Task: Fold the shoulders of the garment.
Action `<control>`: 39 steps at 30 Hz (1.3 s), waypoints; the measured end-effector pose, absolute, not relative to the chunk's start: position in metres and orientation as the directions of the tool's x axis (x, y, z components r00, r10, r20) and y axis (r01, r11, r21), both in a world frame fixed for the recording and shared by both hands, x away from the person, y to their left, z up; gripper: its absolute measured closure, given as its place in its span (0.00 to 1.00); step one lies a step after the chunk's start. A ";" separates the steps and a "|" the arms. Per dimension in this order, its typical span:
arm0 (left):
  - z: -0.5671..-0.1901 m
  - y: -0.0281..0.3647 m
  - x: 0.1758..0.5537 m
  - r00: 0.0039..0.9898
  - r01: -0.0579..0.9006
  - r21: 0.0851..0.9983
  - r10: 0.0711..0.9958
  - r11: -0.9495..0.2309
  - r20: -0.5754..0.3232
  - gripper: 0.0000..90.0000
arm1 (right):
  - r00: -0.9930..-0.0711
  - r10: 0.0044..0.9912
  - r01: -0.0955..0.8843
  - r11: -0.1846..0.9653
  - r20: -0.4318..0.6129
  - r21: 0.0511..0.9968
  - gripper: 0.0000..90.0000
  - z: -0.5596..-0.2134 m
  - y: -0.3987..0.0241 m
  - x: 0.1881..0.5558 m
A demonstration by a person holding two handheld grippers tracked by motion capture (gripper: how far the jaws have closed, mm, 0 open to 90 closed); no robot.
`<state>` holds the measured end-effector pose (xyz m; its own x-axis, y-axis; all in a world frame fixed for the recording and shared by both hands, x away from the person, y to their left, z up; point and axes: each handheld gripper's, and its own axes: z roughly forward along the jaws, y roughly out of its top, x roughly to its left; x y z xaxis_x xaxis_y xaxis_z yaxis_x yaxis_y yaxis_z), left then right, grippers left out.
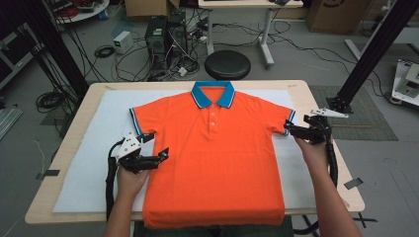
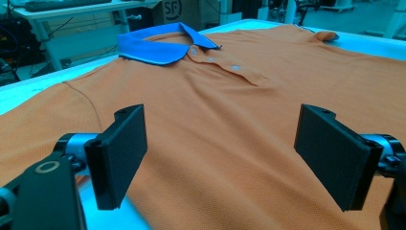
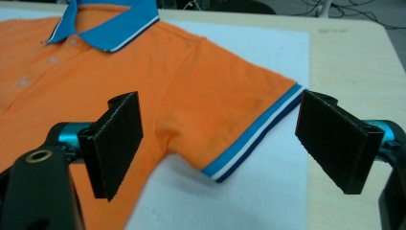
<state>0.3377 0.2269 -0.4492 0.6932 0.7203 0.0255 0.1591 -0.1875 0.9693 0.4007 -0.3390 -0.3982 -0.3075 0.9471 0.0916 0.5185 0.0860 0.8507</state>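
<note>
An orange polo shirt (image 1: 212,158) with a blue collar (image 1: 213,94) lies flat, face up, on a white mat (image 1: 94,163). My left gripper (image 1: 156,144) is open at the shirt's left side, just below its left sleeve. In the left gripper view the jaws of that gripper (image 2: 220,158) stand wide apart over the orange cloth (image 2: 230,110), with the collar (image 2: 158,45) farther off. My right gripper (image 1: 289,130) is open at the right sleeve. In the right gripper view its jaws (image 3: 225,143) straddle the sleeve's blue and white striped cuff (image 3: 258,129). Neither gripper holds anything.
The mat covers most of a light wooden table (image 1: 321,98). A black round stool (image 1: 227,64) stands just beyond the far edge. Computer cases (image 1: 165,34) and cables sit on the floor behind. A black frame post (image 1: 375,49) rises at the right.
</note>
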 end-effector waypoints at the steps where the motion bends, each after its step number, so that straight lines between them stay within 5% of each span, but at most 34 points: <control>1: -0.449 0.227 0.338 0.694 0.159 0.969 0.720 -0.187 0.025 0.21 | -0.307 0.947 0.518 0.086 0.092 0.851 0.19 -0.398 -0.339 0.401; 39: -0.449 0.225 0.338 0.695 0.163 0.966 0.718 -0.201 0.032 0.21 | -0.231 0.967 0.663 0.074 0.110 0.745 0.19 -0.414 -0.332 0.478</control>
<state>0.3380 0.2249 -0.4492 0.6954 0.7179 0.0317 0.1633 -0.2009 0.9659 0.4779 -0.3320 -0.4143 -0.2313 0.9667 0.1097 0.6635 0.0742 0.7445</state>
